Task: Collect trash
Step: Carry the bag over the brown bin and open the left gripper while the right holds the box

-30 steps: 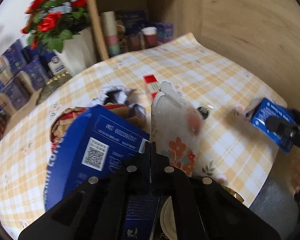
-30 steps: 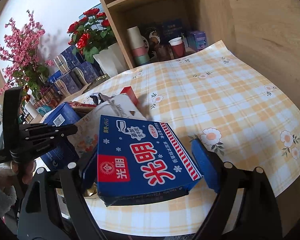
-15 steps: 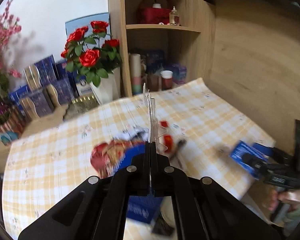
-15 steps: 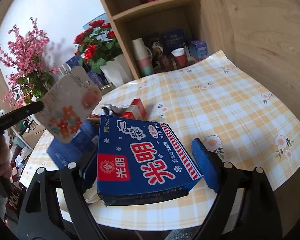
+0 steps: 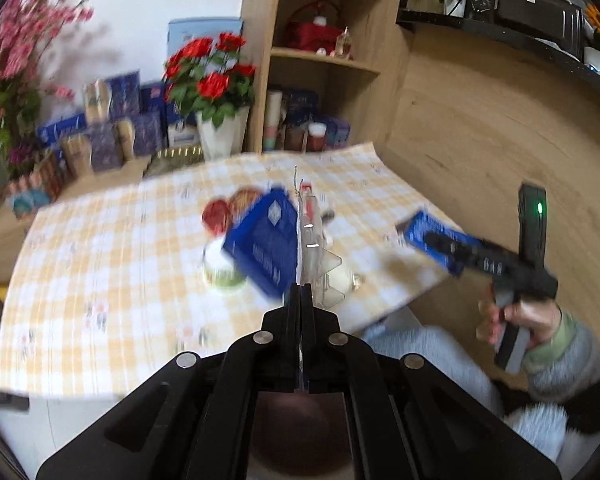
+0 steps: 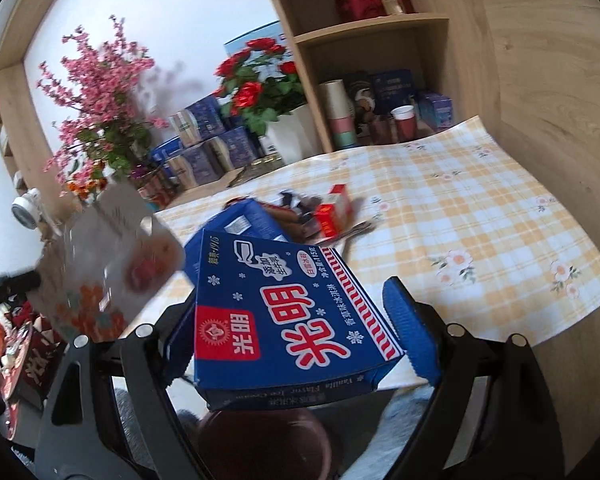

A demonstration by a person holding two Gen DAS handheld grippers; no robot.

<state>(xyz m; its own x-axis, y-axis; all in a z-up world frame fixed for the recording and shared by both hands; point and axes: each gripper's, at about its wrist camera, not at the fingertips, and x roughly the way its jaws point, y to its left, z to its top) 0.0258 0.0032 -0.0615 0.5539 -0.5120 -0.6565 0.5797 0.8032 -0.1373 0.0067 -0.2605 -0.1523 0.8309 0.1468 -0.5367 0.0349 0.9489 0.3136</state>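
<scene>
Right wrist view: your right gripper (image 6: 296, 320) has its jaws spread wide around a flat blue ice cream box (image 6: 288, 308) with large red characters on a white band. The box sits tilted between the two blue pads (image 6: 410, 332); the left one is hidden behind it, and the right one stands just beside its edge, so you cannot tell whether that pad presses on the cardboard. The box hangs over the near edge of the table's yellow checked cloth (image 6: 480, 216).

Left wrist view: your left gripper (image 5: 301, 292) is pinched fully closed on a thin clear plastic package (image 5: 314, 240), seen edge-on here, rising straight up from the fingertips. In the right wrist view the same package (image 6: 108, 264) shows its flat face with orange flowers printed on it, held in the air at the left, clear of the table.

More trash lies behind both grippers on the cloth: a second blue carton (image 5: 266, 240), a small red-and-white box (image 6: 334, 210), and a green-rimmed cup (image 5: 222, 272) (blurred in this frame). In the left wrist view the right hand (image 5: 528, 316) grips its black handle off the table's right edge.
</scene>
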